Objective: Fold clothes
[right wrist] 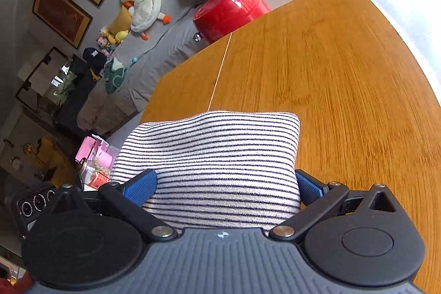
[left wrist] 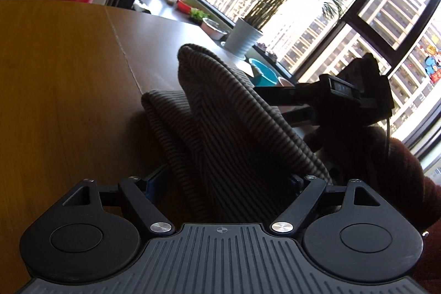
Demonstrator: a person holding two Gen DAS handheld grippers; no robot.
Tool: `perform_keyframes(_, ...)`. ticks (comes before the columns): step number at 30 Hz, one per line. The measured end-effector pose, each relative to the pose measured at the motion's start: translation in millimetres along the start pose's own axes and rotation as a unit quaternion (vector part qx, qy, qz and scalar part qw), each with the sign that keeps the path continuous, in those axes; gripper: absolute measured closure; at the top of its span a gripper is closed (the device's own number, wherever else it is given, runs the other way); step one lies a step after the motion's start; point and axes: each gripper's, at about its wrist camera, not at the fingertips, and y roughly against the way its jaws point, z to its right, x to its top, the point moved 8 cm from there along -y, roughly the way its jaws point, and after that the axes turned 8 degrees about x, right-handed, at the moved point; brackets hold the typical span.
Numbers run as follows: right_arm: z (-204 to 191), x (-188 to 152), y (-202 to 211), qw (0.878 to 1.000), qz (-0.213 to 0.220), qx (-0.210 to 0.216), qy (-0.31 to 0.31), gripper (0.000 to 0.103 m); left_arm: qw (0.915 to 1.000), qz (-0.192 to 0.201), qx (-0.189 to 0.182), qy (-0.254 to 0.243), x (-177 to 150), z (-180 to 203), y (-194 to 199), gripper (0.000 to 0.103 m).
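Observation:
A folded striped garment (left wrist: 220,115) rises in a thick peaked bundle off the wooden table (left wrist: 55,101). My left gripper (left wrist: 224,181) is shut on its near end, with a blue pad pressed against each side. From the right, my right gripper (left wrist: 275,101) reaches into the same bundle, held by a hand in a red-brown sleeve (left wrist: 408,170). In the right wrist view the garment (right wrist: 215,156) bulges like a pillow between the blue pads (right wrist: 140,186) of my right gripper (right wrist: 224,188), which is shut on it near the corner of the table (right wrist: 330,73). Both sets of jaws stand wide around the cloth.
A red stool (right wrist: 231,10) stands just beyond the table's far edge. A white potted plant (left wrist: 242,37) and several bowls line the window sill. A grey sofa with a plush duck (right wrist: 143,4) lies past the table, and a pink box (right wrist: 93,150) sits on the floor.

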Motion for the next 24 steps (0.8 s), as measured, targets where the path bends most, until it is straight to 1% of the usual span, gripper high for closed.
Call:
perform_keyframes(1,-4,-1,4,1.0,0.005,-0.006,0.012,0.0,0.9999,-0.001,-0.002,-0.01,-3,6,0,0.013)
perform_keyframes(2,-8,0,13,0.999,0.019,-0.014,0.03,0.0,0.9999,0.007,0.0,-0.014,1,6,3,0.012)
perform_keyframes(4,-19,2,35,0.995,0.056,-0.032,0.07,0.0,0.9995,0.021,0.004,-0.021,7,7,10,0.012)
perform_keyframes(7,-37,-4,68,0.984,0.129,-0.045,0.113,0.0,0.9985,0.043,0.011,-0.032,17,8,20,0.008)
perform_keyframes(8,-44,-7,76,0.981,0.146,-0.042,0.123,0.0,0.9981,0.05,0.013,-0.035,20,8,23,0.008)
perform_keyframes(9,-50,-12,78,0.981,0.146,-0.03,0.128,0.0,0.9979,0.055,0.016,-0.029,23,5,26,0.008)
perform_keyframes(10,-56,-21,75,0.982,0.132,-0.014,0.132,0.0,0.9978,0.059,0.02,-0.024,24,1,27,0.008)
perform_keyframes(13,-76,-56,60,0.986,0.072,0.038,0.146,0.0,0.9978,0.06,0.027,-0.013,22,-5,30,0.014)
perform_keyframes(14,-81,-68,55,0.984,0.058,0.043,0.163,0.0,0.998,0.054,0.031,-0.014,20,-6,28,0.017)
perform_keyframes(16,-89,-91,43,0.974,0.046,0.022,0.223,0.0,0.9983,0.043,0.037,-0.015,14,-6,26,0.021)
perform_keyframes(18,-96,-108,35,0.954,0.035,-0.015,0.298,0.0,0.9987,0.029,0.039,-0.015,7,-7,21,0.026)
perform_keyframes(19,-97,-112,32,0.944,0.027,-0.033,0.328,0.0,0.9989,0.021,0.038,-0.014,3,-7,17,0.029)
perform_keyframes(20,-98,-115,30,0.933,0.02,-0.052,0.356,0.0,0.9991,0.014,0.037,-0.013,-1,-7,14,0.029)
perform_keyframes(21,-97,-116,29,0.926,0.015,-0.062,0.373,0.0,0.9995,0.013,0.03,-0.007,-1,-7,12,0.029)
perform_keyframes(24,-90,-109,29,0.917,0.001,-0.064,0.393,0.0,0.9998,0.013,0.01,0.005,0,-2,6,0.033)
